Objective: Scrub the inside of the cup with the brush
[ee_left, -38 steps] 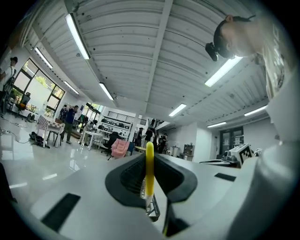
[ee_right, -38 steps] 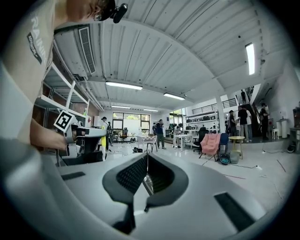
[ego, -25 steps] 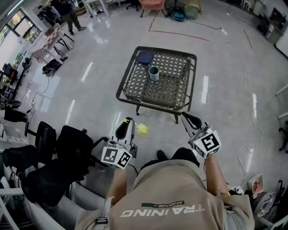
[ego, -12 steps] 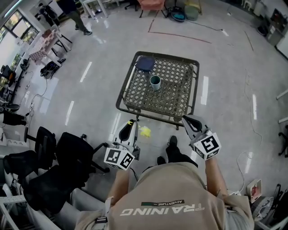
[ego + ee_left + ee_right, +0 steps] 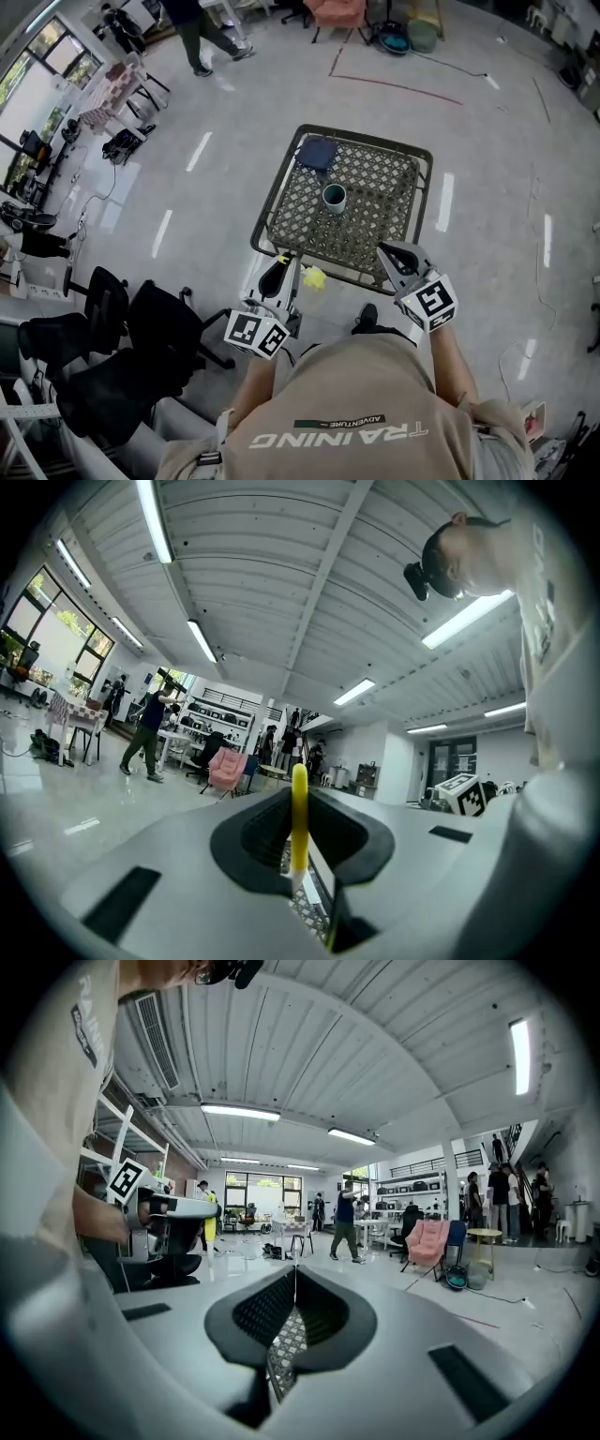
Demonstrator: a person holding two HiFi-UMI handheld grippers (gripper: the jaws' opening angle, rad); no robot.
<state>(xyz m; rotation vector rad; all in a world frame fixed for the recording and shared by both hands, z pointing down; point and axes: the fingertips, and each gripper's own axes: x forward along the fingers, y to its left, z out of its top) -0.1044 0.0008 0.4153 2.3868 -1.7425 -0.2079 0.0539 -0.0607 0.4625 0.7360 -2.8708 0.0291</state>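
Note:
A teal cup [image 5: 334,196] stands upright near the middle of a low lattice-topped table [image 5: 281,202]. My left gripper [image 5: 281,266] is shut on a yellow brush [image 5: 314,277], whose bristle head sticks out to the right just below the table's near edge. In the left gripper view the brush handle [image 5: 299,822] stands upright between the jaws of the left gripper [image 5: 298,803]. My right gripper [image 5: 389,251] is shut with nothing in it, over the table's near right corner. In the right gripper view the right gripper [image 5: 294,1283] shows its jaws pressed together. Both grippers are well short of the cup.
A dark blue cloth [image 5: 318,153] lies at the table's far left corner. Black office chairs [image 5: 141,328] stand at my left. A person [image 5: 202,28] walks across the shiny floor far behind the table. A pink chair [image 5: 337,11] stands at the back.
The table and cup have come closer in the head view. Both grippers have moved forward, from short of the table to its near edge. The brush stays held.

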